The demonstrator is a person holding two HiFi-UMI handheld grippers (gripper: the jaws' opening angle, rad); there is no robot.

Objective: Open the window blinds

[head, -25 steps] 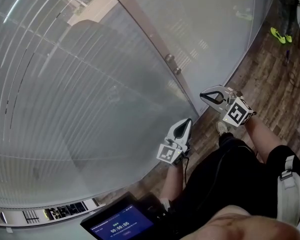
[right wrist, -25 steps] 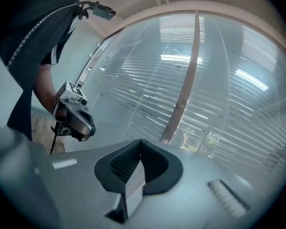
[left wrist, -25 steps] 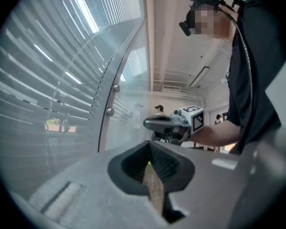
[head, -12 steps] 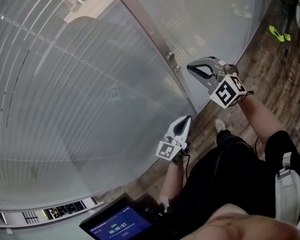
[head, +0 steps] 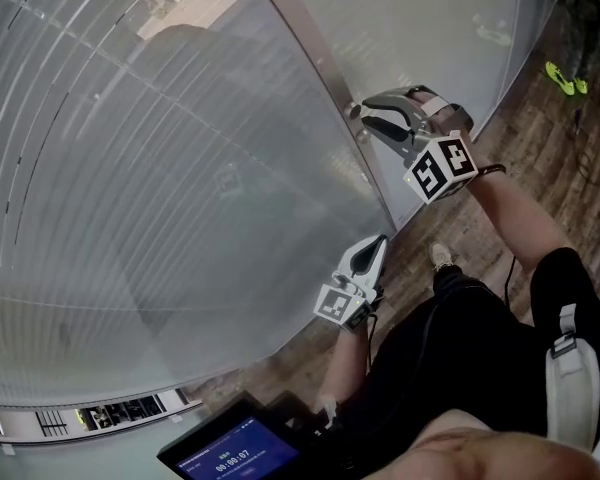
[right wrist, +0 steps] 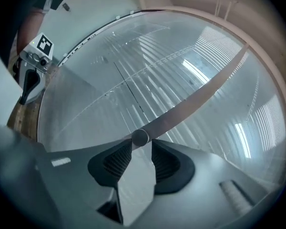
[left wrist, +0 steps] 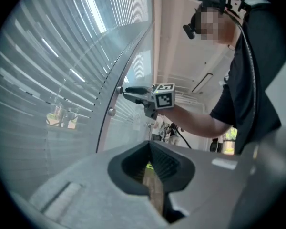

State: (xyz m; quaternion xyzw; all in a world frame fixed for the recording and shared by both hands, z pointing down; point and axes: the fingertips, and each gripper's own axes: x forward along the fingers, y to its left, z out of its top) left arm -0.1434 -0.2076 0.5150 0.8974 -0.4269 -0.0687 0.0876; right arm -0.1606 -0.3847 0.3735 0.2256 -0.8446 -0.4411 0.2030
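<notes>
Slatted window blinds (head: pixel 160 168) hang shut behind the glass, crossed by a metal frame bar (head: pixel 310 48). A small round knob (head: pixel 354 110) sits on that bar. My right gripper (head: pixel 366 115) is raised level against it. In the right gripper view the knob (right wrist: pixel 139 137) stands right at the tips of my right gripper (right wrist: pixel 141 145), whose jaws are opening, and the pads do not press on it. My left gripper (head: pixel 380 239) hangs lower near the glass, shut and empty. The left gripper view shows the right gripper (left wrist: pixel 127 92) beside the knob (left wrist: pixel 119 89).
A second knob (left wrist: pixel 111 112) sits lower on the bar. Wooden floor (head: pixel 540 138) runs along the window's foot, with green objects (head: pixel 560 76) at the far right. A dark tablet screen (head: pixel 235 453) hangs at my chest. My legs in black stand close to the glass.
The right gripper has risen and swung left toward the frame bar, rolling as it went, and its jaws went from shut to parted at the knob. The left gripper stayed put.
</notes>
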